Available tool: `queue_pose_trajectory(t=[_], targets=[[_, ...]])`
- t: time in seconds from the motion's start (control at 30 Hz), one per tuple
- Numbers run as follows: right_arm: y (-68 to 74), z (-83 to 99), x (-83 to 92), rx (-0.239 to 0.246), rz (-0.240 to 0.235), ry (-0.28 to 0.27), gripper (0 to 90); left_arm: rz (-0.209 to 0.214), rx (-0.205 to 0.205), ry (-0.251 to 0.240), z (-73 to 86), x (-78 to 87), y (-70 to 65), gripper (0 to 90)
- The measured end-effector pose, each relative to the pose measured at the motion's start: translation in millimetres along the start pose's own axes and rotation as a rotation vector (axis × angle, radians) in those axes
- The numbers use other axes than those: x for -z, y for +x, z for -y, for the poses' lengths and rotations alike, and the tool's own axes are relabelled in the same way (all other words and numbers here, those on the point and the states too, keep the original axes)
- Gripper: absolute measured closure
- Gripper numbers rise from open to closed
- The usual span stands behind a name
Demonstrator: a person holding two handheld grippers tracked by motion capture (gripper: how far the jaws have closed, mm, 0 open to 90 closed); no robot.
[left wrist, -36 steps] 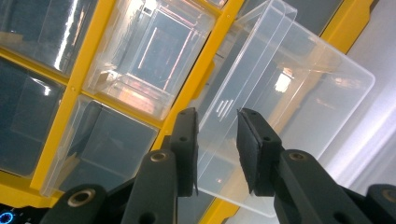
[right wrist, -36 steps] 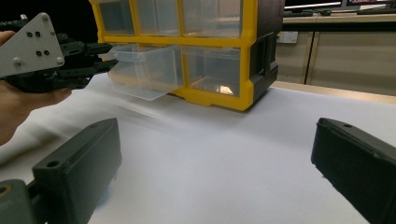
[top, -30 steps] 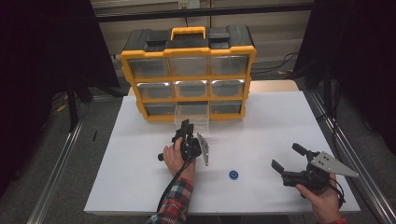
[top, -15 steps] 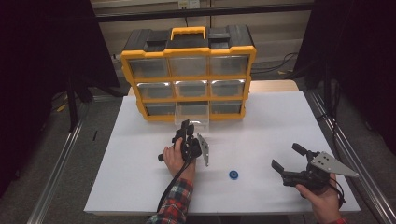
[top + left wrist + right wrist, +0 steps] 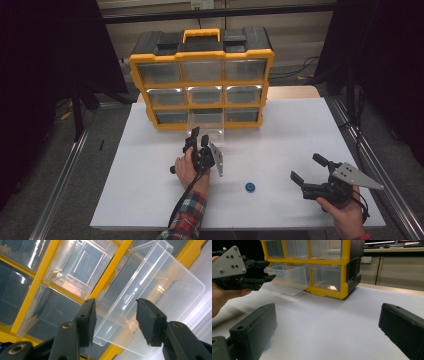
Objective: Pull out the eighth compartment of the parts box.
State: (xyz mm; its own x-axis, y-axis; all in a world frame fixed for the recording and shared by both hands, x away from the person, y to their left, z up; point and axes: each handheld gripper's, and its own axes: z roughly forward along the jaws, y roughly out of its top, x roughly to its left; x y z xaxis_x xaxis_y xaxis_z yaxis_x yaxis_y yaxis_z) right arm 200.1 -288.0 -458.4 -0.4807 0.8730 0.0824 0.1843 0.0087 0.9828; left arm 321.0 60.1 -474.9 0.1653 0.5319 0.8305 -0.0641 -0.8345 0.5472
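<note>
The jaws of the left gripper [image 5: 113,322] are spread, and they have just been opening; the front lip of the clear drawer [image 5: 150,302] is seen between them, with a gap at each pad, so no pinch is being made. That drawer [image 5: 206,121] is drawn partway out of the bottom middle slot of the yellow organiser [image 5: 202,80], which is stood at the far side of the white tabletop [image 5: 280,145]. From the right gripper view, the pulled-out drawer [image 5: 288,278] is shown hanging forward of its row, with the left gripper [image 5: 265,270] just at its front edge.

The step in hand is judged to be the release after the drawer has been pulled open. Out on the right, near the front edge, the right gripper [image 5: 311,171] is held low with its jaws wide apart and nothing between them. A small blue ring [image 5: 250,187] is lying on the tabletop between the two hands. For the next move, a pick-up of that ring is probably called for, followed by a careful drop into the open drawer.
</note>
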Motion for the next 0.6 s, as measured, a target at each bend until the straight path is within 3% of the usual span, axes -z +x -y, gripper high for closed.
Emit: queue_pose_trajectory(t=[0.3, 0.37, 0.47, 0.6], targets=[[0.2, 0.0, -0.1, -0.003, 0.001, -0.001, 1.0, -0.02, 0.092, 0.01, 0.8, 0.7, 2.6, 36.1], [0.2, 0.0, -0.1, -0.006, 0.001, -0.001, 1.0, -0.021, 0.126, 0.007, 0.6, 0.9, 3.5, 33.0], [0.2, 0.0, -0.2, -0.005, 0.002, -0.001, 1.0, -0.019, 0.21, 0.016, 2.7, 0.1, 4.9, 28.2], [0.5, -0.2, -0.4, -0.011, 0.009, -0.007, 1.0, -0.004, 0.268, 0.022, 4.8, 0.4, 6.0, 24.8]])
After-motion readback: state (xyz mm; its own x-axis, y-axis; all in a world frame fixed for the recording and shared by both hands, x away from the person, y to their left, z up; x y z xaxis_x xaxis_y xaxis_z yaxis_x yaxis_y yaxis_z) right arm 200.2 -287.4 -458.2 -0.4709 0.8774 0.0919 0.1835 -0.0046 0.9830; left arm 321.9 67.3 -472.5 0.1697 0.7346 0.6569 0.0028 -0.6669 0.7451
